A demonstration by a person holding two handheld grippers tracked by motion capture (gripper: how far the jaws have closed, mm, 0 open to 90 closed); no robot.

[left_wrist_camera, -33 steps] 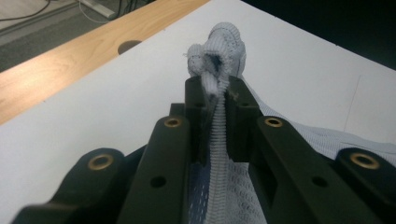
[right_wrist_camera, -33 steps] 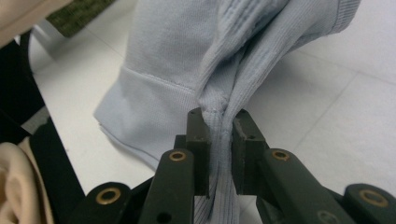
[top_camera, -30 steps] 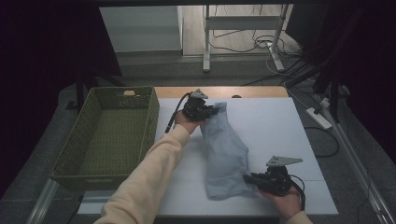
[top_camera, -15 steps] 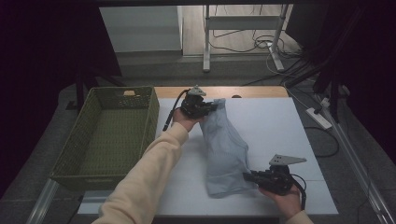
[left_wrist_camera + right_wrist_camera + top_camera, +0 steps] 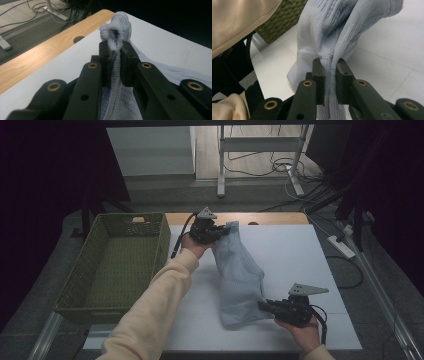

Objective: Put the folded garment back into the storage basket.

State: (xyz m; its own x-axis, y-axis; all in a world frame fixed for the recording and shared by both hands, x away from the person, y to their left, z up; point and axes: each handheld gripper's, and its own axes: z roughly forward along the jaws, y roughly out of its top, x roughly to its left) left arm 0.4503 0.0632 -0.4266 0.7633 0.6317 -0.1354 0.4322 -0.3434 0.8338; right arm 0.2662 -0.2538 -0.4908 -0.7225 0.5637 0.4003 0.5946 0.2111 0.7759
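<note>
Little has shifted since the earlier frames: both hand-held grippers hold position. Left hand-held gripper [image 5: 216,233] clamps the far end of the pale blue garment [image 5: 240,275] on the desk [image 5: 300,250]; right hand-held gripper [image 5: 270,307] pinches its near edge. Keep even tension. Left forearm reaches forward; right hand stays low.

From my station I count one pale blue knitted garment [image 5: 240,275], one green woven basket [image 5: 116,265], and one white-topped table [image 5: 300,250] with a single round hole [image 5: 253,223] in its wooden edge strip. Two grippers: the left gripper [image 5: 220,233] and the right gripper [image 5: 264,305]. One white power strip [image 5: 341,243] lies on the floor.
</note>
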